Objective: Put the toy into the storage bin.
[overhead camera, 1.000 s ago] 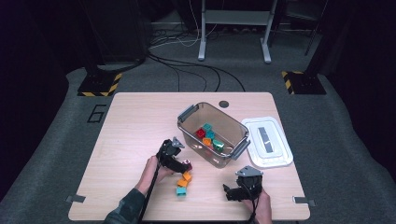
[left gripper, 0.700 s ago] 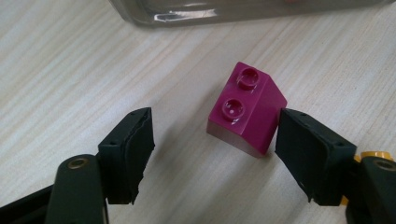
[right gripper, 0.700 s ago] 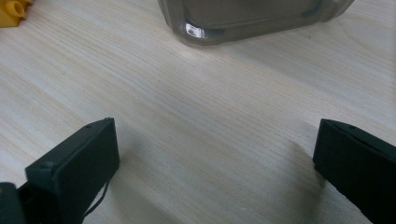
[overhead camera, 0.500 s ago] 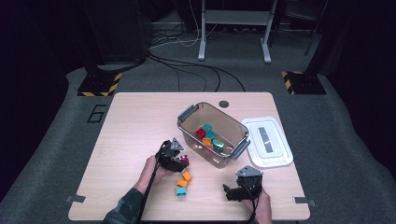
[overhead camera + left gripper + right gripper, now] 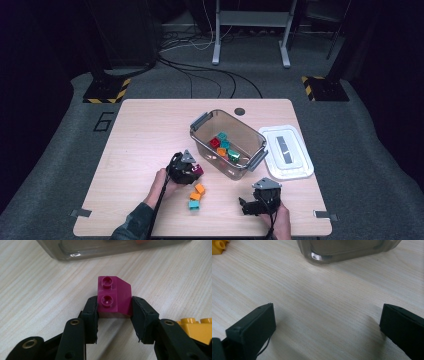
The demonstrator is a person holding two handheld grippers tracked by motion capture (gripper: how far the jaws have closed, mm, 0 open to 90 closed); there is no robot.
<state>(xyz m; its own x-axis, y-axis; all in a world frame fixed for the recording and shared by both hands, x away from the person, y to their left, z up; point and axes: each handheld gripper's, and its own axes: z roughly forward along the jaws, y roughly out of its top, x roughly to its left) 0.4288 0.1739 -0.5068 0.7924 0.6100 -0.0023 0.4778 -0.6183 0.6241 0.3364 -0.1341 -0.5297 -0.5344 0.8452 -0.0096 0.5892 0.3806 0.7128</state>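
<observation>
A magenta two-stud brick with a sloped side (image 5: 113, 296) lies on the wooden table (image 5: 140, 130), just in front of the clear bin (image 5: 246, 169). My left gripper (image 5: 114, 302) has just been closing and its pads now press on both sides of the brick (image 5: 198, 170). In the high view the left gripper (image 5: 186, 169) sits left of the bin's near corner. Near the table's front edge my right gripper (image 5: 246, 206) rests with its jaws wide apart. Bare wood lies between the right gripper's (image 5: 327, 315) jaws.
The bin holds several red, teal, orange and green bricks. Its white lid (image 5: 286, 151) lies to the right. Two orange bricks (image 5: 199, 188) and a teal one (image 5: 193, 205) lie between the grippers. A yellow-orange brick (image 5: 193, 327) sits close beside the left jaws.
The left gripper's jaws have drawn in around the magenta brick. Both hands have kept their places.
</observation>
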